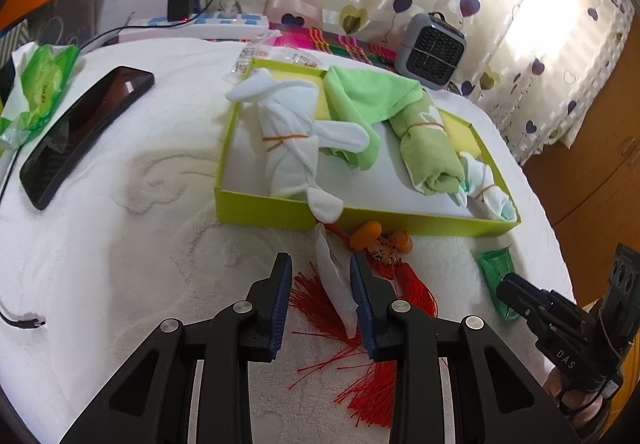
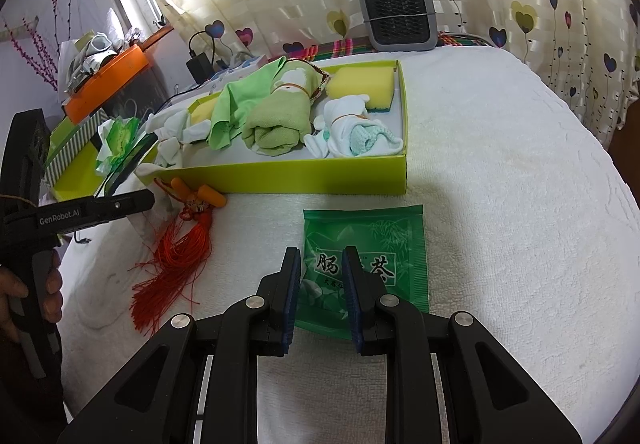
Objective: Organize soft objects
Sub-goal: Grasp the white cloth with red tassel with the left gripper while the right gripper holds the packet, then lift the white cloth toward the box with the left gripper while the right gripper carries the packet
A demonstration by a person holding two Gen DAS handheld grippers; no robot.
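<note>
A yellow-green box (image 1: 264,210) on the white towel holds a rolled white cloth (image 1: 288,136), a loose green cloth (image 1: 360,96), a rolled green towel (image 1: 428,148), a small white sock bundle (image 1: 488,192) and a yellow sponge (image 2: 364,82). The white cloth's tail (image 1: 334,280) hangs over the box front onto a red tassel charm (image 1: 384,242). My left gripper (image 1: 320,270) stands open around that tail, which lies against the right pad only. My right gripper (image 2: 321,264) is open, its fingers straddling a flat green sachet (image 2: 380,240).
A dark phone (image 1: 80,132) and a green tissue pack (image 1: 44,84) lie at the left. A power strip (image 1: 208,20) with a charger and a small grey fan (image 1: 434,48) stand at the back by the curtain. A cable end (image 1: 24,322) rests near the left edge.
</note>
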